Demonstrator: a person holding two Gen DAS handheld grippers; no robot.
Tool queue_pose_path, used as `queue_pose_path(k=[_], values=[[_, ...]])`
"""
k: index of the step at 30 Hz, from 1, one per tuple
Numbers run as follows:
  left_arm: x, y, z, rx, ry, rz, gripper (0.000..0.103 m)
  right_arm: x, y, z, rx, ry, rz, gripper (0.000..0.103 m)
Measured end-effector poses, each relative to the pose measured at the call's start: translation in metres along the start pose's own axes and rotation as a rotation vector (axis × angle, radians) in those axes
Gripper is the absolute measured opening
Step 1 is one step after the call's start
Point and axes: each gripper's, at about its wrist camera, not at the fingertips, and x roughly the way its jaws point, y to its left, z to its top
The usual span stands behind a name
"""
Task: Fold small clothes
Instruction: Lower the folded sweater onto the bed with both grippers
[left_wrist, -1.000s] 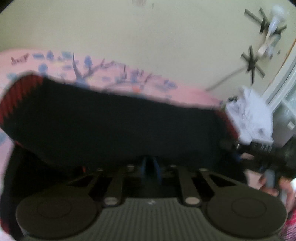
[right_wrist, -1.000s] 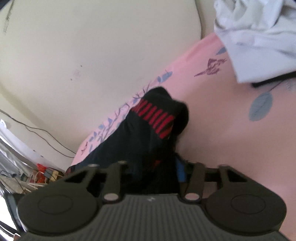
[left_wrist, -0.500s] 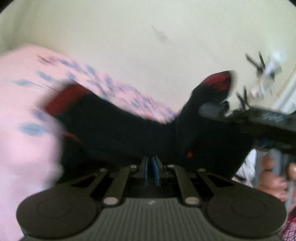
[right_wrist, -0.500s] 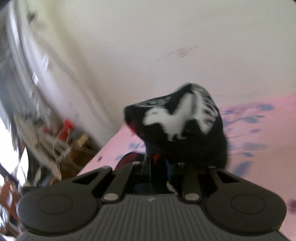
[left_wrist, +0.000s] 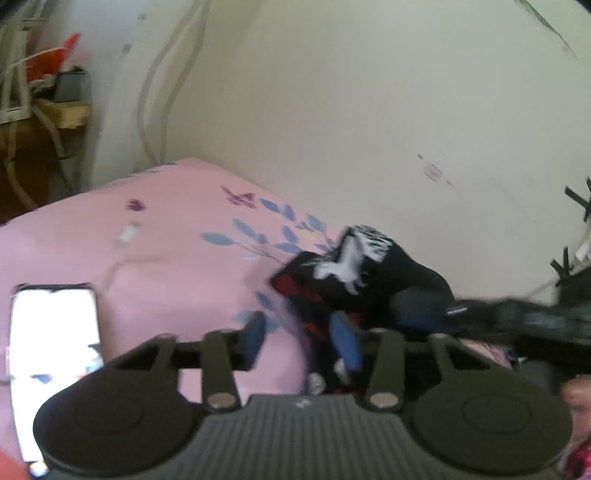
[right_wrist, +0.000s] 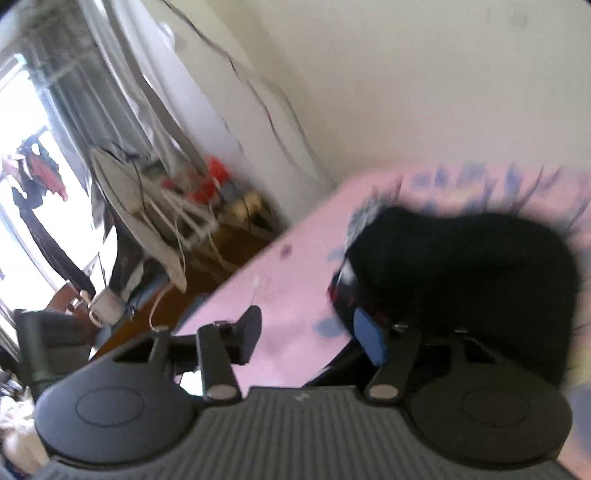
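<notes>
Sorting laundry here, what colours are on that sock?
Black sock with red stripes and white markings, clearest in the left wrist view.

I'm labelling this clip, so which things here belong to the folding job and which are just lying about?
In the job:
black garment
left gripper, open
right gripper, open
pink bedsheet

Lying about:
phone
clutter by the window

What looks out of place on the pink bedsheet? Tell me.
The black sock lies in a crumpled heap beside the open left gripper, not flat or neatly folded. A lit phone also rests on the pink bedsheet.
</notes>
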Motion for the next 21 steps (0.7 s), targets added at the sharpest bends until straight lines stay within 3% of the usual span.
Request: queue_pose_path(k=[4, 9, 11, 15, 17, 21], values=[[0.036, -0.034, -0.003, 0.097, 0.039, -0.017, 0.053, -0.030, -0.016, 0.012, -0.026, -0.097, -0.145, 0.051], [0.083, -0.050, -0.020, 0.172, 0.129, 0.103, 0.038, 0.014, -0.052, 0.020, 0.018, -0.026, -0.207, 0.047], [0.085, -0.048, -0.026, 0.184, 0.112, 0.107, 0.040, 0.048, -0.066, 0.020, 0.049, 0.028, -0.226, 0.048], [0.086, -0.048, -0.035, 0.237, 0.059, 0.130, 0.049, 0.079, -0.048, 0.020, -0.146, 0.072, -0.334, 0.054], [0.086, -0.048, -0.034, 0.229, 0.052, 0.127, 0.050, 0.085, -0.046, 0.023, -0.174, 0.081, -0.353, 0.054], [0.084, -0.048, -0.034, 0.228, 0.044, 0.139, 0.057, 0.068, -0.049, 0.016, -0.177, 0.037, -0.314, 0.054]])
